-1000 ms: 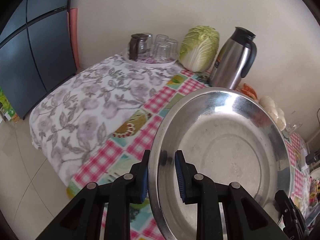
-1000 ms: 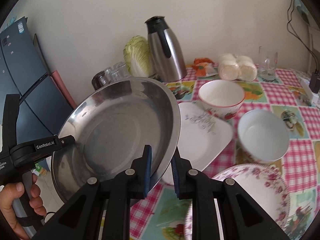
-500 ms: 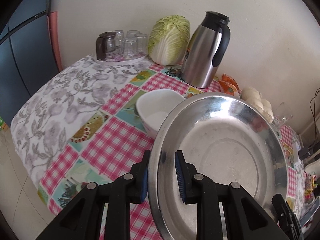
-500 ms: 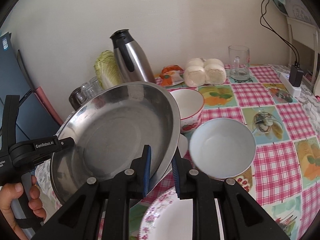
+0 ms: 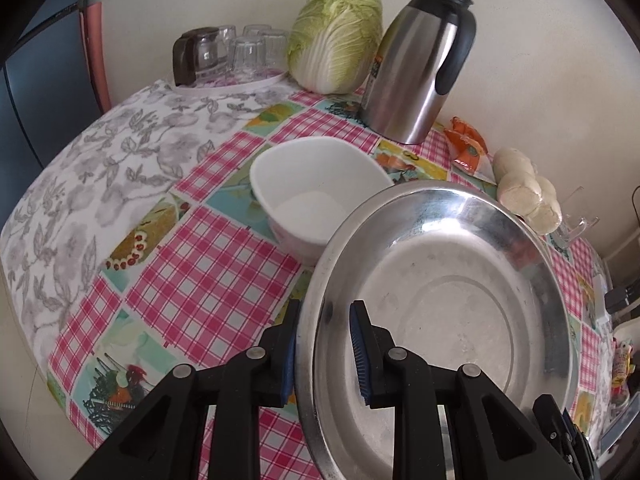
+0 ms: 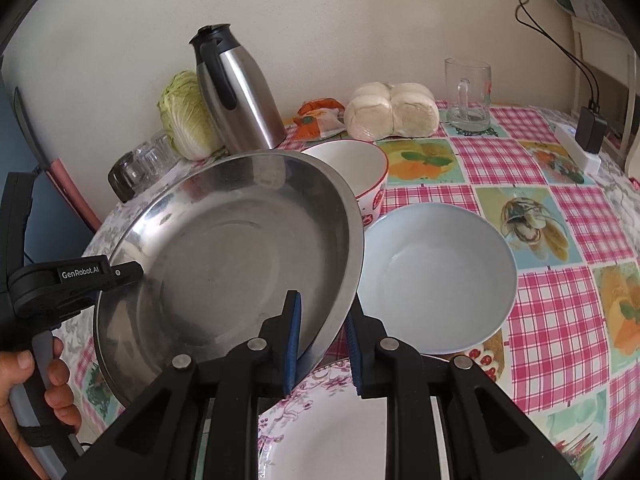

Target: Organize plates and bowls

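Observation:
A large steel plate (image 5: pixel 444 308) is held tilted above the table by both grippers. My left gripper (image 5: pixel 325 354) is shut on its left rim. My right gripper (image 6: pixel 322 334) is shut on its right rim, and the plate shows in the right wrist view (image 6: pixel 236 264) too. A white bowl with a red rim (image 6: pixel 356 168) stands behind the plate and shows in the left wrist view (image 5: pixel 316 196). A pale blue bowl (image 6: pixel 436 276) stands to the right. A floral plate (image 6: pixel 332 420) lies under my right gripper.
At the back stand a steel thermos jug (image 6: pixel 236 92), a cabbage (image 5: pixel 336 40), a tray of upturned glasses (image 5: pixel 232 56), a bag of buns (image 6: pixel 392 114) and a glass mug (image 6: pixel 468 96). A power strip (image 6: pixel 580 148) lies far right. The table's left edge (image 5: pixel 24 280) drops to the floor.
Both grippers have carried the steel plate to the right over the table. The white bowl came into the left wrist view; the blue bowl and floral plate are now closer in the right wrist view.

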